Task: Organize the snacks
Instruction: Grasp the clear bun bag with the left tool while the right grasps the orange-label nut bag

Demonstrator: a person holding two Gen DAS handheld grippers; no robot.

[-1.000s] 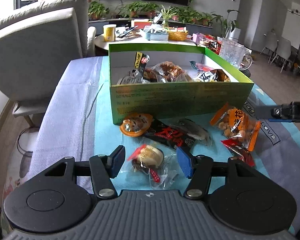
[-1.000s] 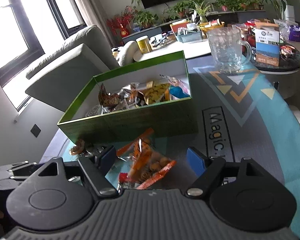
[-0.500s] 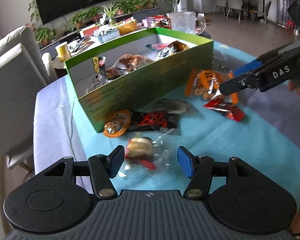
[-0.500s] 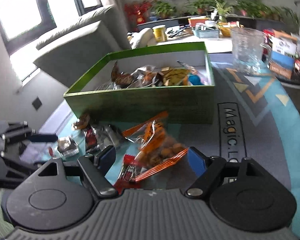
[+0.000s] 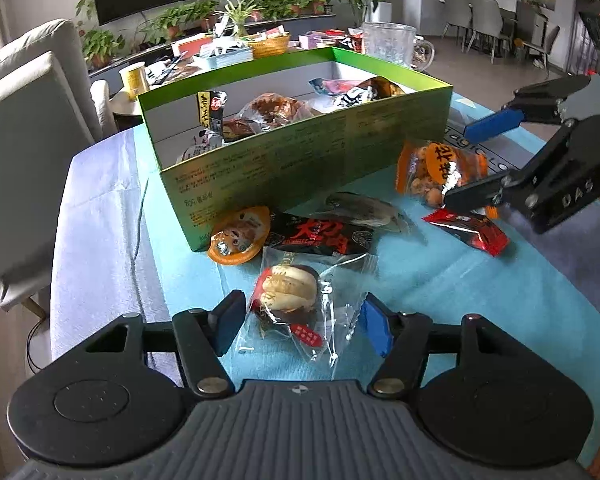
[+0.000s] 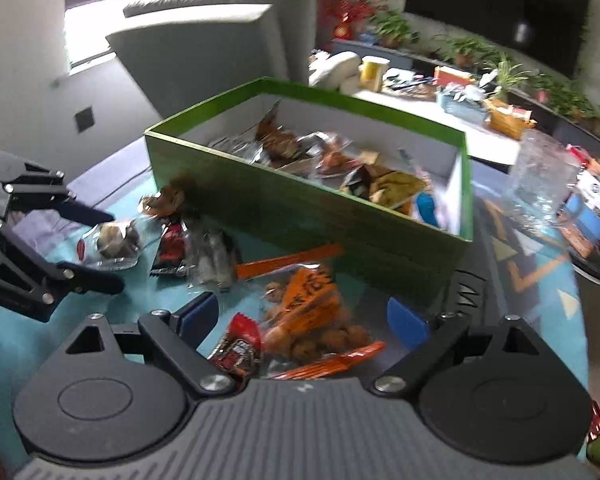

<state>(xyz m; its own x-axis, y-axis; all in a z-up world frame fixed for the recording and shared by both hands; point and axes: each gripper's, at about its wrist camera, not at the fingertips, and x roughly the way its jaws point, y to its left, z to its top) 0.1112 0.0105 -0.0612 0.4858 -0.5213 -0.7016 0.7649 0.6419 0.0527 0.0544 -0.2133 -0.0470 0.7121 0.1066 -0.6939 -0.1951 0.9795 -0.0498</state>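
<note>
Left wrist view: left hand-held gripper (image 5: 302,326) angled down, jaws opening astride pastry packet (image 5: 296,300).

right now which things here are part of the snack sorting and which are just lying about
Part of the job:
green box
clear-wrapped pastry
orange peanut bag
red packet
black-red packet
orange jelly cup
grey fish packet

Lying about:
glass mug
yellow cup
wicker basket

The left claw (image 5: 302,326) points down at a slant, its jaws opening with a gap on either side of what lies between them. The right claw (image 6: 302,318) slants down likewise, jaws parted and pressing on nothing.
</note>
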